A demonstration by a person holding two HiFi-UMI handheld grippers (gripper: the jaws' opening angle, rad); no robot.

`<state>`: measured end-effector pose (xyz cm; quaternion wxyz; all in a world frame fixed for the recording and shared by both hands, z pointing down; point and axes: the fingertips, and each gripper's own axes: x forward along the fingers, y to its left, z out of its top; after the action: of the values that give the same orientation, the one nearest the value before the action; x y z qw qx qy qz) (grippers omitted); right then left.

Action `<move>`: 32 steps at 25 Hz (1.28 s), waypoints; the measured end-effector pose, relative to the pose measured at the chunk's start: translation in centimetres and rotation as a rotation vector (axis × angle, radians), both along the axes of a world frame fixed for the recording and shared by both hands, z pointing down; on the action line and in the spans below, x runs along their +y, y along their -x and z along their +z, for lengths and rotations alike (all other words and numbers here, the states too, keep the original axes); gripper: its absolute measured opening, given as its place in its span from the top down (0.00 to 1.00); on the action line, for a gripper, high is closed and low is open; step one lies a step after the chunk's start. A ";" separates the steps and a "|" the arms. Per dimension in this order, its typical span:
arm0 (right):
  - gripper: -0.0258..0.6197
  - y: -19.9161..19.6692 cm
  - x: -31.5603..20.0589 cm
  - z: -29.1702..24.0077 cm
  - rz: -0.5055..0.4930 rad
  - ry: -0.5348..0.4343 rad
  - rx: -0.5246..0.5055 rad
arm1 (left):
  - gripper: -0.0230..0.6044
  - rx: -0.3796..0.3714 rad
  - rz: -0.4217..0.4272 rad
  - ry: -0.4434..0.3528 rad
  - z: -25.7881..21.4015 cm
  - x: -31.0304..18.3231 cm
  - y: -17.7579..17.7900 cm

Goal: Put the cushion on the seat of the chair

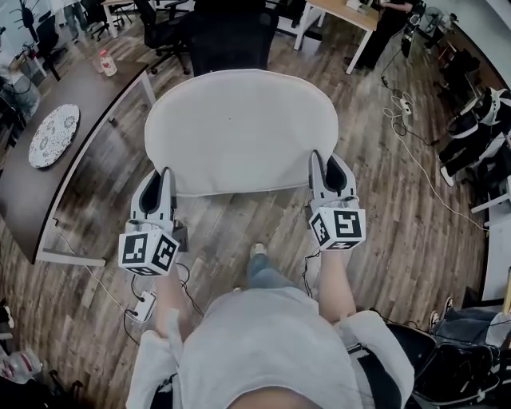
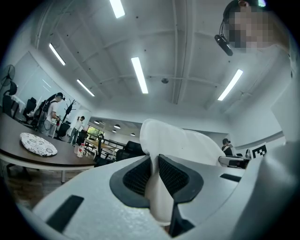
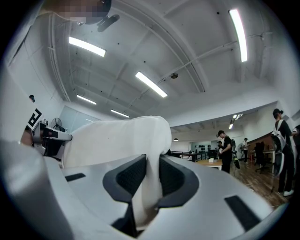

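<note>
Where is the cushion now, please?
In the head view the cushion hangs centre, clamped at its near corners by the left gripper and right gripper, the chair just beyond.

Dark table [image 1: 88,100] on the left, with a round patterned plate [image 1: 54,136] and a small bottle [image 1: 106,63] near the far end. Wood plank floor [image 1: 399,232]. White power strip [image 1: 144,306] on the floor by the table leg, loose cables [image 1: 415,144] on the right. Light wooden desk [image 1: 343,12] top right, person in black [image 1: 383,32] standing beside it. Strip lights [image 2: 139,75] on the ceiling.
</note>
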<state>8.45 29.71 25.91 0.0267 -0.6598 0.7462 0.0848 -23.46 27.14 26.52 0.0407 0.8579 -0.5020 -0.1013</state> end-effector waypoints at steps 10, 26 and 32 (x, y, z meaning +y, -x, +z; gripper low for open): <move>0.87 -4.4 -8.7 -0.6 -0.022 -0.006 -0.010 | 0.87 0.000 -0.021 -0.006 -0.5 -7.9 -4.3; 0.87 -9.8 -19.5 0.0 -0.087 0.003 -0.041 | 0.87 -0.005 -0.075 -0.001 -0.5 -16.7 -9.8; 0.87 -10.8 -22.1 0.8 -0.090 0.021 -0.051 | 0.87 -0.017 -0.076 0.021 0.0 -19.2 -10.7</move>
<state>19.30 7.60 26.71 0.0423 -0.6278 0.7750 0.0588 -12.78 7.96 26.50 0.0416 0.8386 -0.5356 -0.0905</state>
